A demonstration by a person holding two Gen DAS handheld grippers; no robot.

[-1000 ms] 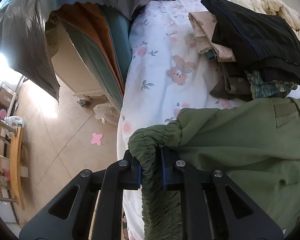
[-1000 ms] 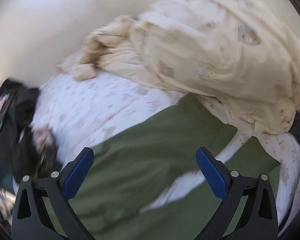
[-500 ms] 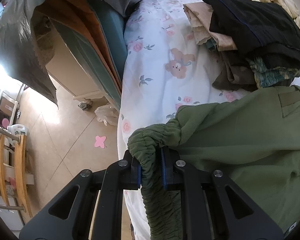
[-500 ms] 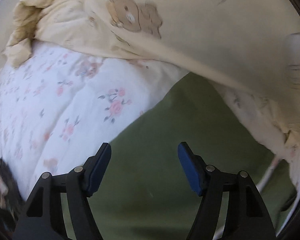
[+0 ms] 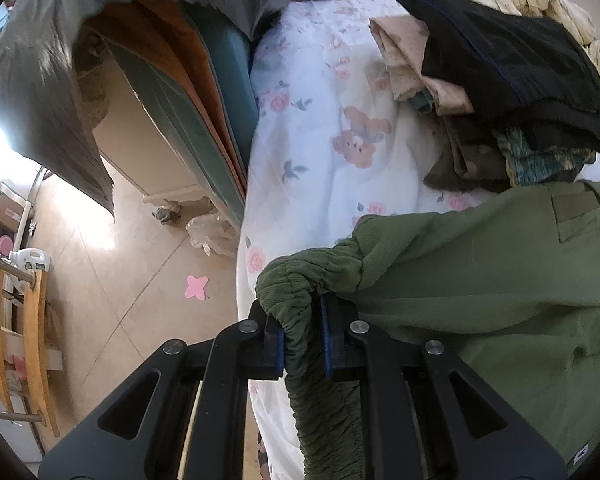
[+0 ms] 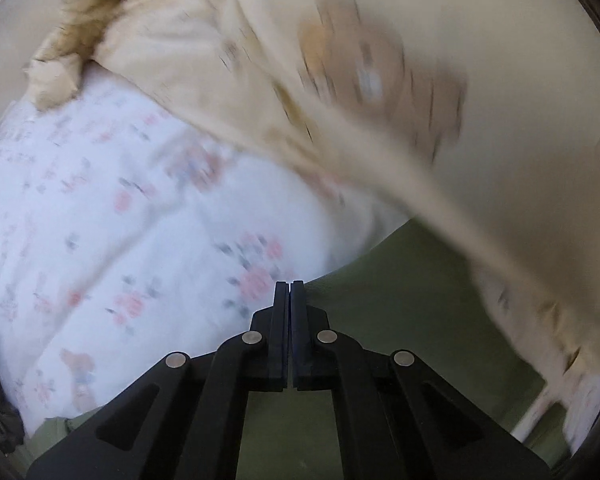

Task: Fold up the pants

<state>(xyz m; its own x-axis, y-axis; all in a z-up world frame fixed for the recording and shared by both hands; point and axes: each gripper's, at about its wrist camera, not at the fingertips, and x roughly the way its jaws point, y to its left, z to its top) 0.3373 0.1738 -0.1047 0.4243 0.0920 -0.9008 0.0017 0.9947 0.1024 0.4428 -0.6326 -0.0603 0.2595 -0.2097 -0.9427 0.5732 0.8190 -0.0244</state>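
The green pants (image 5: 480,280) lie on the floral bed sheet (image 5: 320,152). In the left wrist view my left gripper (image 5: 302,340) is shut on the gathered elastic waistband (image 5: 296,280), which bunches up between the blue pads and hangs down past them. In the right wrist view a pant leg (image 6: 412,300) lies flat on the sheet (image 6: 120,240), partly under a cream quilt (image 6: 380,80). My right gripper (image 6: 290,286) points down at the leg's edge. Its jaws stand pressed together, and the green edge runs into the tips.
A pile of dark and beige clothes (image 5: 500,80) sits on the bed behind the pants. The bed's left edge drops to a tiled floor (image 5: 120,280), with orange and teal boards (image 5: 204,112) leaning there. The cream quilt crowds the right side.
My right gripper came down from above the pants to the leg's edge by the quilt, and its jaws went from wide open to shut. The left gripper kept its hold and place.
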